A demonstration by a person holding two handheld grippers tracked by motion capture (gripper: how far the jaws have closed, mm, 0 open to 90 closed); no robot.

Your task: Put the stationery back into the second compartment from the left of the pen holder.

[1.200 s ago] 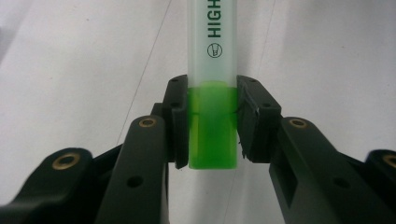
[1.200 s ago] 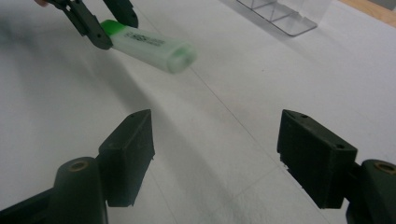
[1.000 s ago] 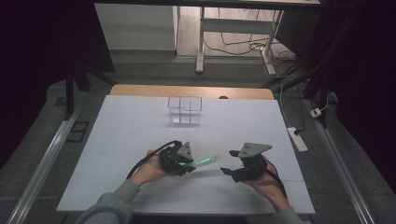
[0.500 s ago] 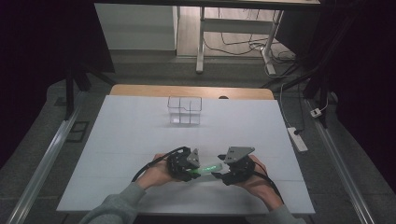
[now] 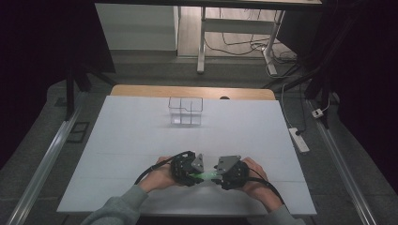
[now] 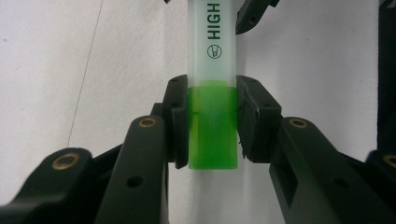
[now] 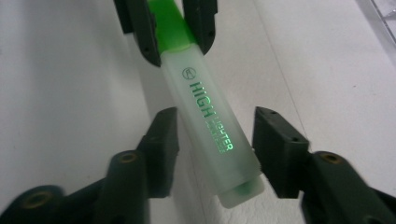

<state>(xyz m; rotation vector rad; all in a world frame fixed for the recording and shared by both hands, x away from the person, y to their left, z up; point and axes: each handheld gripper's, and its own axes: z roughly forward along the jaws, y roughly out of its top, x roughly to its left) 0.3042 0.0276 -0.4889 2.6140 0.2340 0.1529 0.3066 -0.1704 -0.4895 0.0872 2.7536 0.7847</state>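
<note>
green highlighter (image 6: 212,88) is hanging between the two tongs, near the front edge of the white tabletop (image 5: 141,140), just above its surface.

left tongs (image 6: 212,123): pads are pressing on both sides of the bright green end of the highlighter, clamped firmly. the frosted barrel with the dark "high" print is running away from these tongs toward the other pair. in the high view the left tongs (image 5: 199,171) are sitting just beside the right ones, hand (image 5: 159,176) behind them.

right tongs (image 7: 215,149): jaws have just been closing, with the frosted end of the barrel lying between them. one pad is sitting against the barrel or almost so; the other is showing a narrow gap, so they are not pressing on it yet. the barrel is running at a slant between the pads.

high view: the right tongs (image 5: 217,177) are facing the left ones, a green glow showing between them.

clear box (image 5: 186,111) with compartments is standing well apart, toward the far side of the tabletop.
</note>
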